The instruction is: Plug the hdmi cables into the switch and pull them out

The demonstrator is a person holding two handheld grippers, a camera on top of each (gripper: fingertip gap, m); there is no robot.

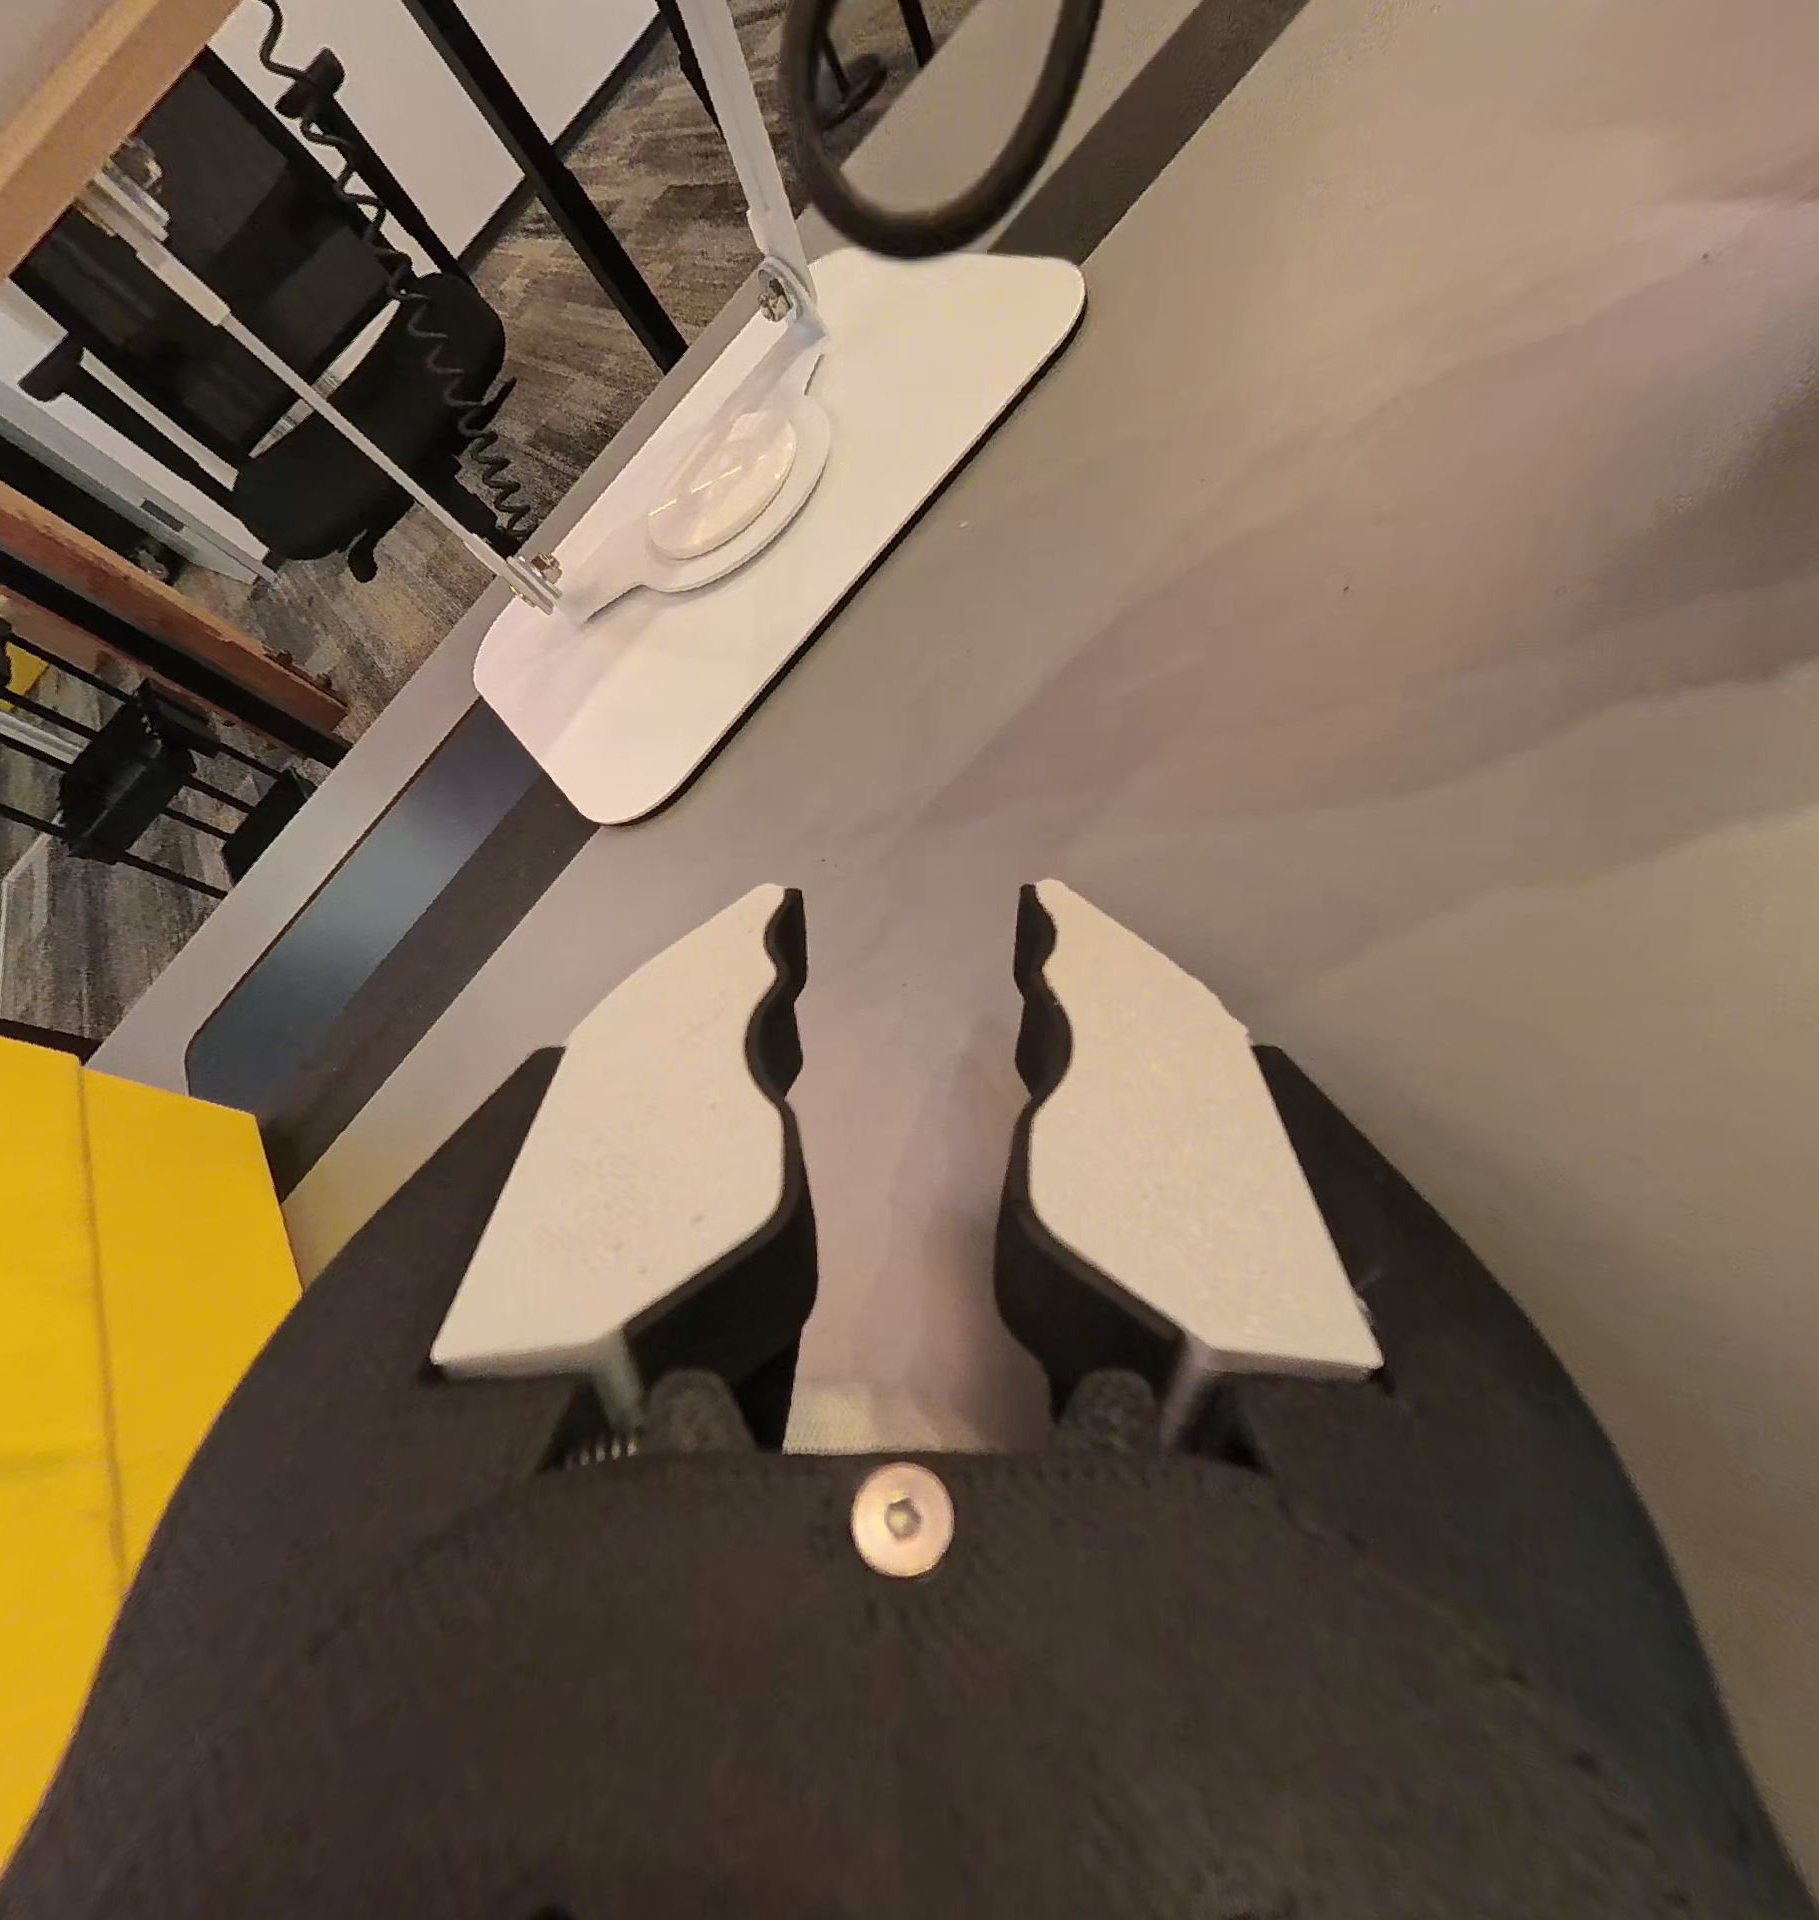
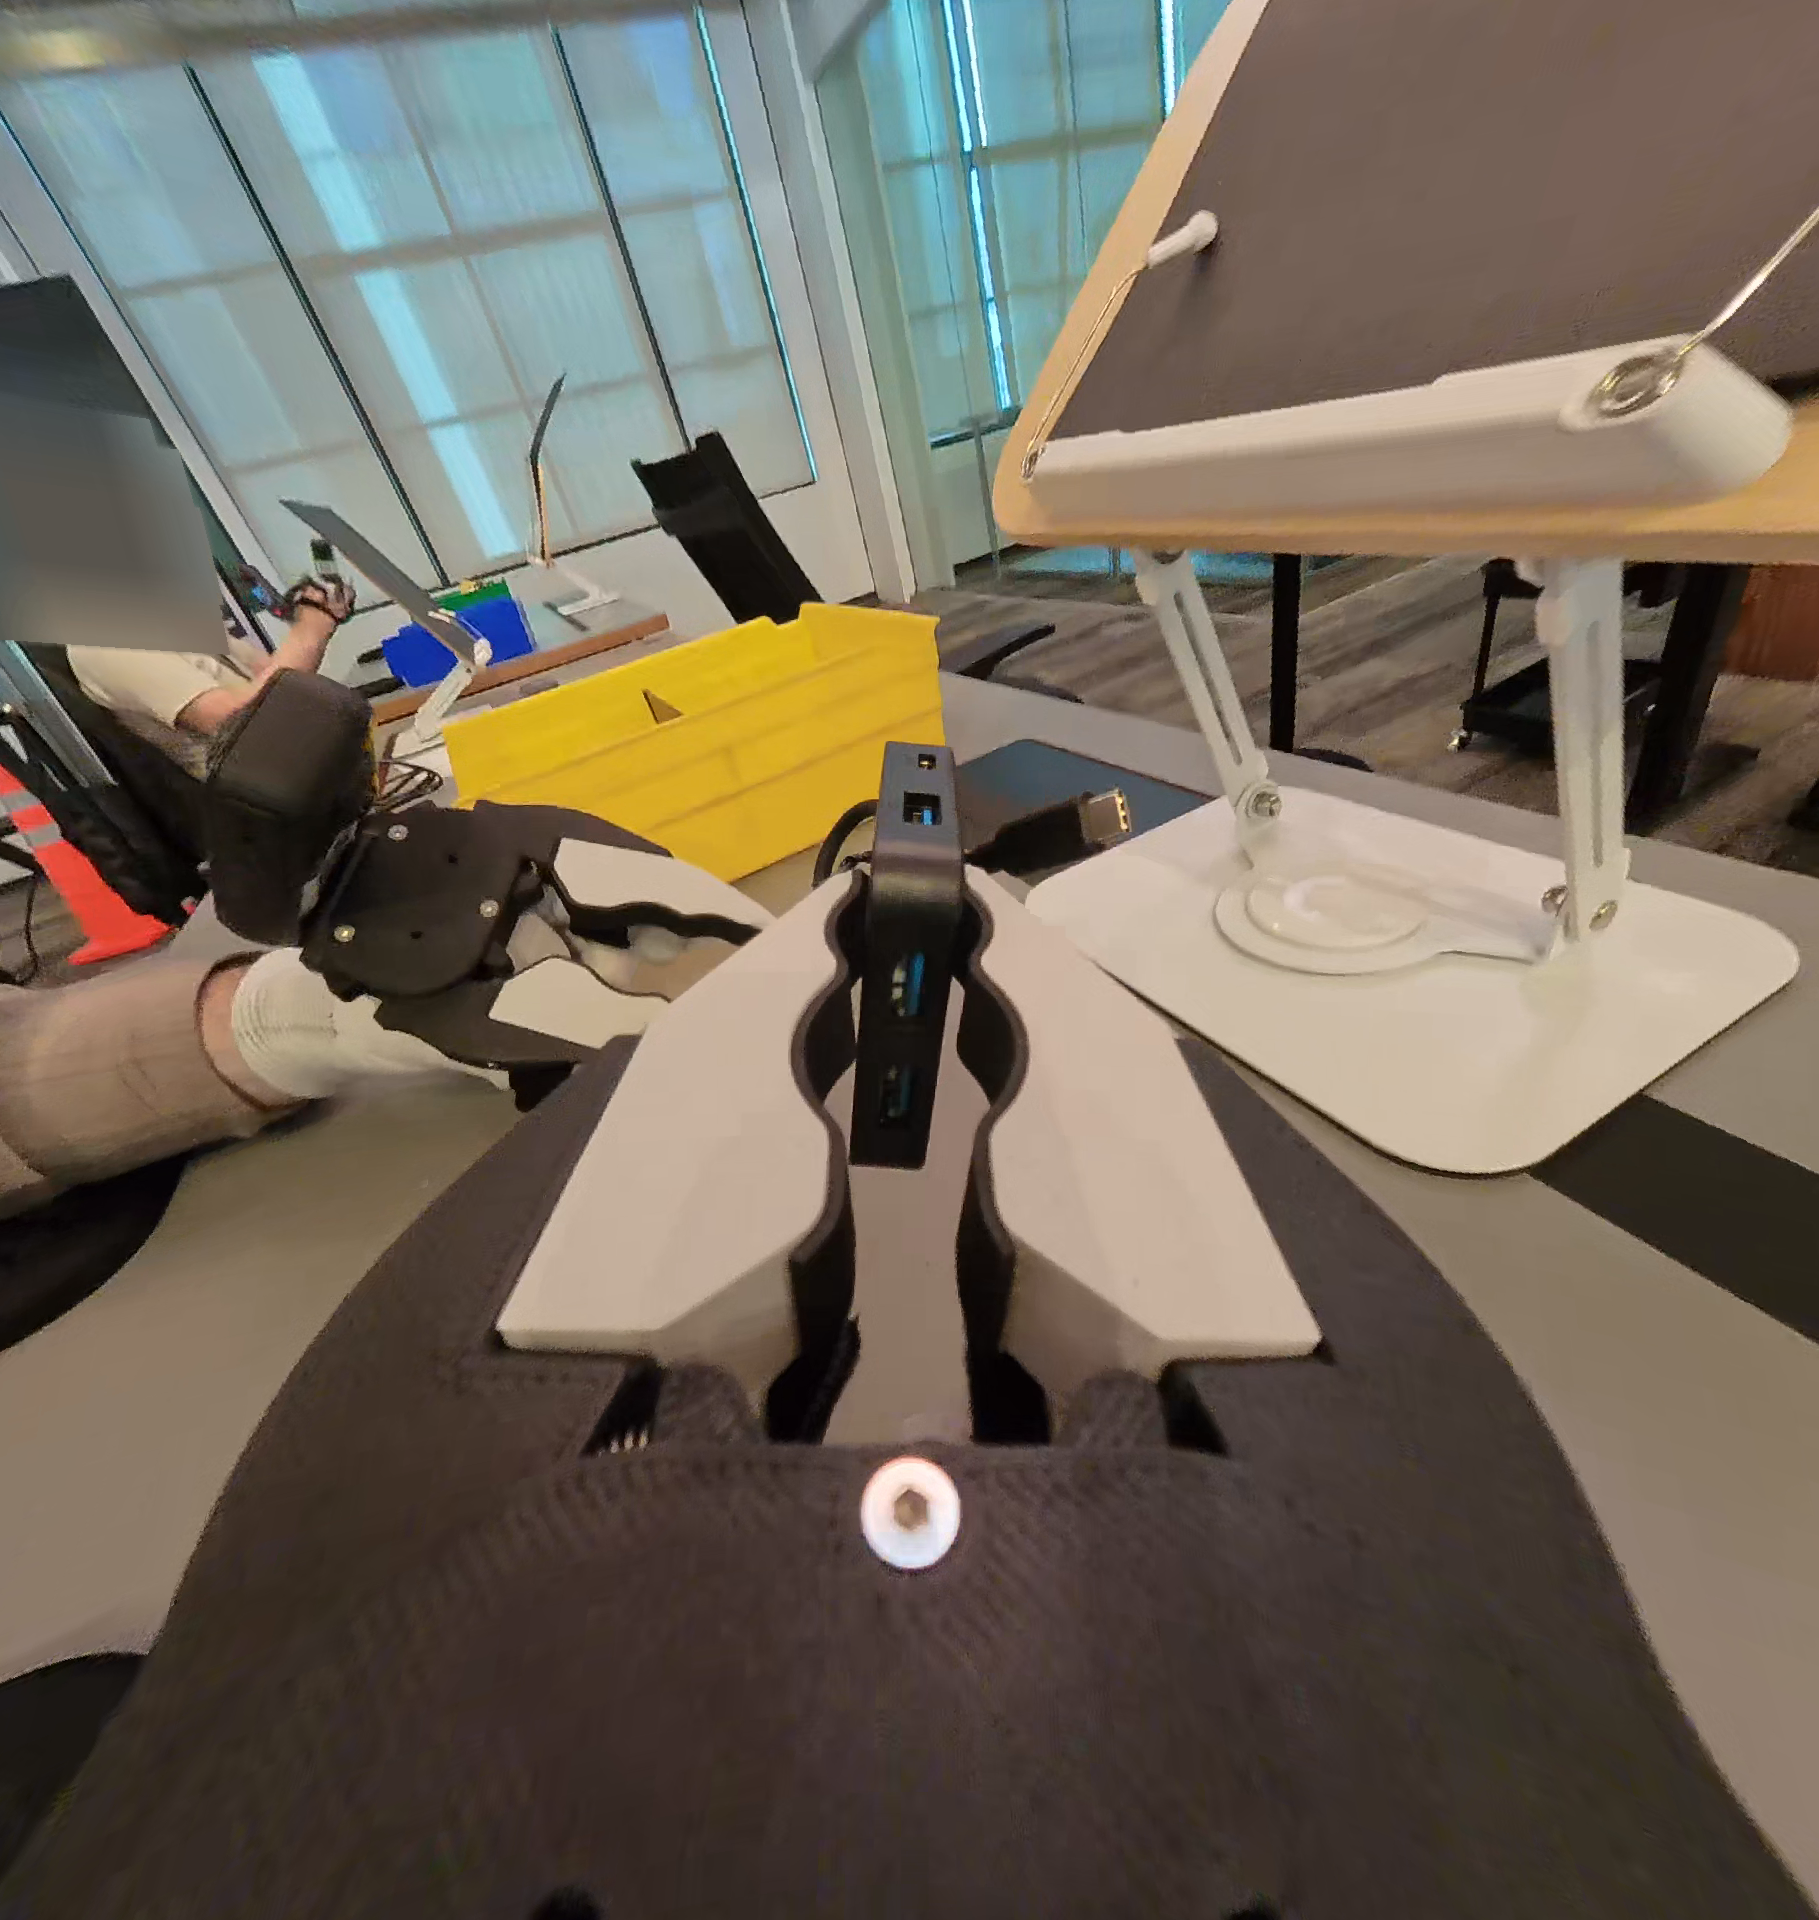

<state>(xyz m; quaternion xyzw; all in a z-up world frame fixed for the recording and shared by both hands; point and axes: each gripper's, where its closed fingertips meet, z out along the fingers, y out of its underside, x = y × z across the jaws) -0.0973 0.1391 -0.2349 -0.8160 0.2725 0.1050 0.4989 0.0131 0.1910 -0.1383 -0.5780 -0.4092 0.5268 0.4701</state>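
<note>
While gripped: the right gripper [image 2: 910,914] clamps the black switch [image 2: 907,935], frame centre, long axis pointing away.
Cable: an HDMI plug [image 2: 1076,821] lies just beyond, upper right of the switch.
Left gripper [image 1: 910,904]: parted, empty; at centre left in the right wrist view.

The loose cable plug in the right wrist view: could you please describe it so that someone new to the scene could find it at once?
Start at the white stand base on the grey table. Just beyond the base's far left corner, beside a dark flat pad, lies the cable plug. Unlike the black switch clamped upright in the right gripper, it lies free, black-bodied with a bare metal tip.
</note>
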